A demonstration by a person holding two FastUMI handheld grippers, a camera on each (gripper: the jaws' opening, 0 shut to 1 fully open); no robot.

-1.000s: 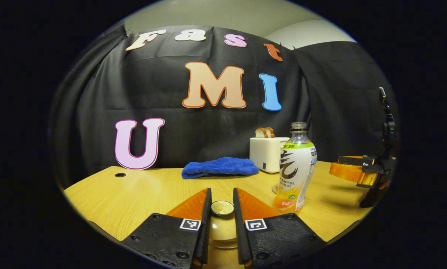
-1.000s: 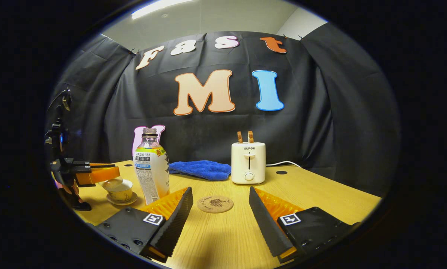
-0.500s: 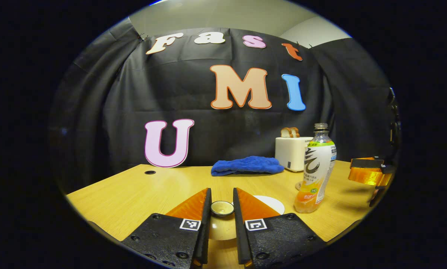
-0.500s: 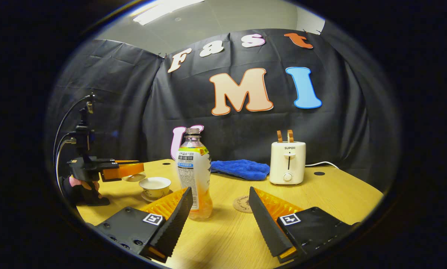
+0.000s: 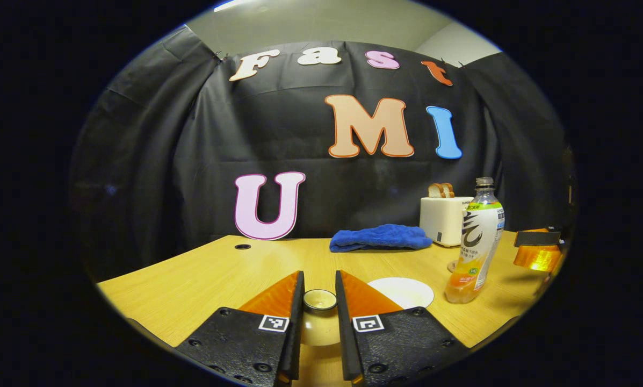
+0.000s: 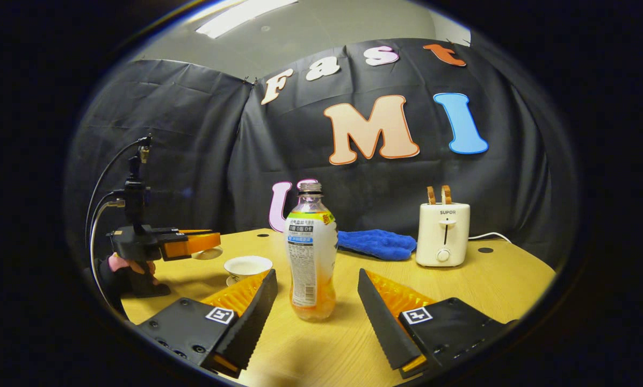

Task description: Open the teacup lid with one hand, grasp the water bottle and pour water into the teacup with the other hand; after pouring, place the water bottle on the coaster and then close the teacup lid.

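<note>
My left gripper (image 5: 319, 284) is shut on the knob of the pale teacup lid (image 5: 316, 329) and holds it above the table, left of the uncovered teacup (image 5: 401, 292). In the right gripper view that same left gripper (image 6: 206, 244) hovers with the lid (image 6: 207, 252) beside the teacup (image 6: 247, 267). The water bottle (image 6: 310, 258), capless with orange liquid at the bottom, stands upright just ahead of my right gripper (image 6: 316, 276), which is open with the bottle centred beyond its fingertips. A coaster edge (image 5: 451, 266) peeks from behind the bottle (image 5: 474, 242).
A white toaster (image 6: 442, 234) with bread slices stands at the back of the wooden table (image 6: 488, 279), its cord trailing right. A blue cloth (image 6: 376, 243) lies left of it. A hand (image 6: 130, 266) holds the left gripper near the table's left edge.
The left gripper has carried the lid off the teacup and to the left. The right gripper has swung left, so the bottle now lines up between its open fingers.
</note>
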